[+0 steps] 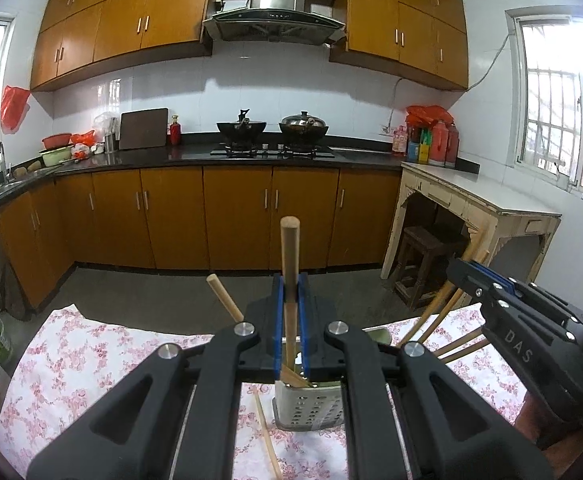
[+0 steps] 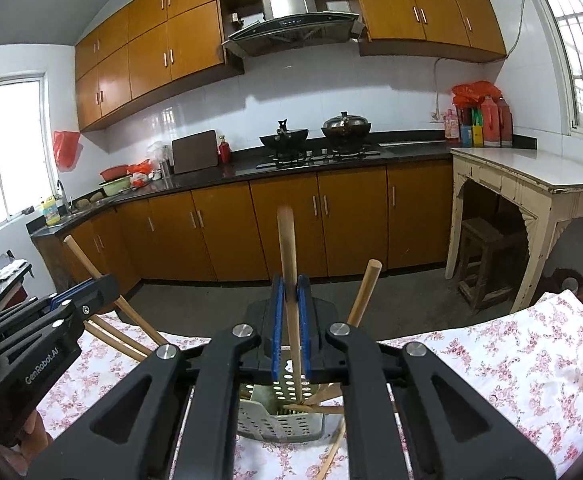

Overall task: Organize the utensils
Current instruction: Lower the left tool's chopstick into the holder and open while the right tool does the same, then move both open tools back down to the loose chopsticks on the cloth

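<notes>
A perforated metal utensil holder [image 1: 309, 404] stands on a floral tablecloth [image 1: 71, 360], with wooden sticks inside. My left gripper [image 1: 290, 292] is shut on an upright wooden handle [image 1: 290, 248] whose lower end dips into the holder. From the right wrist view, the holder [image 2: 281, 420] lies just beneath my right gripper [image 2: 290, 292], shut on another wooden handle [image 2: 287, 240] that reaches into it. Each gripper also shows in the other's view: the right gripper [image 1: 479, 276] at the right, the left gripper [image 2: 91, 292] at the left. A third handle [image 2: 365, 292] leans out of the holder.
One chopstick [image 1: 267, 440] lies on the cloth beside the holder. Behind the table runs a kitchen counter [image 1: 251, 158] with a stove and two woks. A cream side table [image 1: 491, 200] with a stool under it stands at the right.
</notes>
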{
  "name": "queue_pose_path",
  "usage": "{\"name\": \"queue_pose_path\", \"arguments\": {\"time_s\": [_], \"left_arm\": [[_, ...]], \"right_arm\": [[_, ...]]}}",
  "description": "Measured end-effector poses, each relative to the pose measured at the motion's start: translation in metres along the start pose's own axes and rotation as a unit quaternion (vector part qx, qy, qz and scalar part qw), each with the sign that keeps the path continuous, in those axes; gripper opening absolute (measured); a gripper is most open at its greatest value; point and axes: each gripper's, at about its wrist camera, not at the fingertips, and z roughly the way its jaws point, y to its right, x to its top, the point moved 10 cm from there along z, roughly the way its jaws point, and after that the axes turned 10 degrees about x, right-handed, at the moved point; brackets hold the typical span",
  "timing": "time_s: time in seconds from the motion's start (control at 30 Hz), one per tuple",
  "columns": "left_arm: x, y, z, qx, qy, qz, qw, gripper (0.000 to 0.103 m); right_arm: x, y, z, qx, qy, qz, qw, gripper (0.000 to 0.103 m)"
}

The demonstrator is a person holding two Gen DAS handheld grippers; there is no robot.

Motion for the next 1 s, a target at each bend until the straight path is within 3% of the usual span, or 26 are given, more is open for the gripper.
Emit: {"name": "queue_pose_path", "arguments": {"time_s": [0.07, 0.13, 0.7, 1.0], "left_arm": [[0.001, -0.001, -0.001, 0.002, 0.001, -0.001, 1.0000, 0.019], [0.002, -0.006, -0.004, 0.003, 0.003, -0.005, 1.0000, 0.027], [0.006, -0.027, -0.054, 0.018, 0.026, -0.015, 0.9994, 0.033], [-0.023, -0.045, -0.098, 0.032, 0.027, -0.014, 0.9990, 0.038]], "right_arm": [[0.002, 0.002, -0.003, -0.002, 0.005, 0.001, 1.000, 0.040], [0.006, 0.001, -0.008, -0.007, 0.017, -0.002, 1.000, 0.046], [0.015, -0.007, -0.053, -0.006, 0.042, -0.016, 0.999, 0.046], [-0.008, 0.015, -0.101, -0.025, 0.050, 0.002, 0.998, 0.048]]}}
